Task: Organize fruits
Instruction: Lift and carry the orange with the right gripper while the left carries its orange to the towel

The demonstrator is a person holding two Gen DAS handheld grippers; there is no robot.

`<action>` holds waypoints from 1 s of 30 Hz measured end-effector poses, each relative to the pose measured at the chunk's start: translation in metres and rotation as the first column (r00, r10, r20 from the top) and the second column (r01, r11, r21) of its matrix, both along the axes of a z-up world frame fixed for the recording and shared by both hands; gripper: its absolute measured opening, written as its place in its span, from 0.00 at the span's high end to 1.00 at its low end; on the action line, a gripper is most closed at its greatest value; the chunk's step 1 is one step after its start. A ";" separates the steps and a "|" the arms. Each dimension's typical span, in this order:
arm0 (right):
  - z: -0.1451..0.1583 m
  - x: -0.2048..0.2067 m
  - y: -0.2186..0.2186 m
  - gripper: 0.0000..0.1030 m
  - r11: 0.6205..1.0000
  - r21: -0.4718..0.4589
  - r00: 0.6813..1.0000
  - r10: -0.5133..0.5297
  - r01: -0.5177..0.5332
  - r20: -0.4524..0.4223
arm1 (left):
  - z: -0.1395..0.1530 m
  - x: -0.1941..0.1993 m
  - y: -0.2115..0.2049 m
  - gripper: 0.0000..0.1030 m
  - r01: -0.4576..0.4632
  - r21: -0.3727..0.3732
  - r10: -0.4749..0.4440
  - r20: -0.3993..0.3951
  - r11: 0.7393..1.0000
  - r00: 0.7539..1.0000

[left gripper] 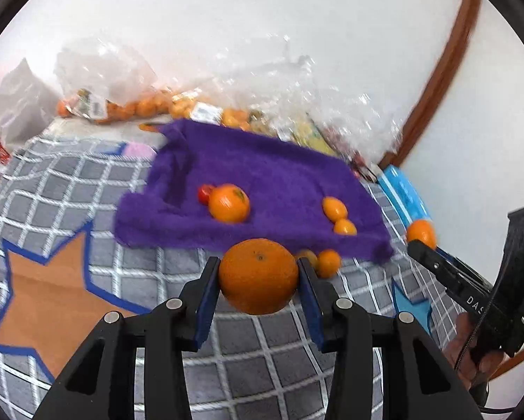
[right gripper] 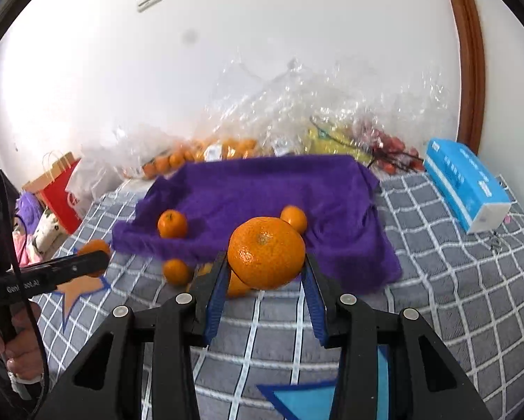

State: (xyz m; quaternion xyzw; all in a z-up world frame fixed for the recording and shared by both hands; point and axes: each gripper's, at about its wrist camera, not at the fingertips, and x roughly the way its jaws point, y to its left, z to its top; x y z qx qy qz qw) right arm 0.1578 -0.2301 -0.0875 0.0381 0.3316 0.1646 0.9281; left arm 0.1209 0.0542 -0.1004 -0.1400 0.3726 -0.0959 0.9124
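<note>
My left gripper (left gripper: 258,266) is shut on a large orange (left gripper: 258,276), held above the grey checked cover in front of a purple cloth (left gripper: 262,175). On that cloth lie a mandarin (left gripper: 228,203), a red tomato (left gripper: 204,194) and two small oranges (left gripper: 335,208). My right gripper (right gripper: 265,259) is shut on another large mandarin (right gripper: 265,252) near the cloth's front edge (right gripper: 332,245). Two mandarins (right gripper: 172,224) rest on the cloth, and one small orange (right gripper: 176,271) lies just off it. Each view shows the other gripper from the side with an orange (left gripper: 421,232) at its tip.
Clear plastic bags of oranges (left gripper: 150,105) and other fruit (right gripper: 384,143) are piled against the white wall behind the cloth. A blue tissue box (right gripper: 465,185) lies at the right, a red paper bag (right gripper: 60,192) at the left. Star patches (left gripper: 45,280) mark the checked cover.
</note>
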 end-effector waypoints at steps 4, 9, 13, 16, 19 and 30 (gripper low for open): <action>0.011 0.013 -0.001 0.60 1.000 0.017 1.000 -0.008 0.007 0.017 | 0.014 0.011 0.007 0.60 -0.023 0.038 0.023 0.024 0.999 0.999; 0.025 0.034 0.001 0.60 1.000 0.004 0.999 -0.018 0.018 0.046 | 0.028 0.031 0.009 0.60 -0.051 0.077 0.046 0.072 0.996 0.996; 0.036 0.052 0.004 0.60 1.000 -0.007 0.998 -0.019 0.020 0.063 | 0.034 0.052 0.008 0.60 -0.066 0.054 0.061 0.090 0.996 0.994; 0.043 0.064 0.004 0.60 1.000 -0.009 0.997 -0.018 0.019 0.075 | 0.038 0.063 0.003 0.60 -0.076 0.054 0.070 0.112 0.996 0.991; 0.042 0.071 0.007 0.60 1.000 -0.014 0.996 -0.008 0.010 0.090 | 0.036 0.075 -0.003 0.60 -0.074 0.041 0.068 0.127 0.996 0.990; 0.000 0.097 -0.015 0.60 0.997 -0.037 0.997 -0.065 0.067 0.032 | -0.002 0.089 -0.009 0.60 -0.027 0.028 0.023 0.126 0.999 0.992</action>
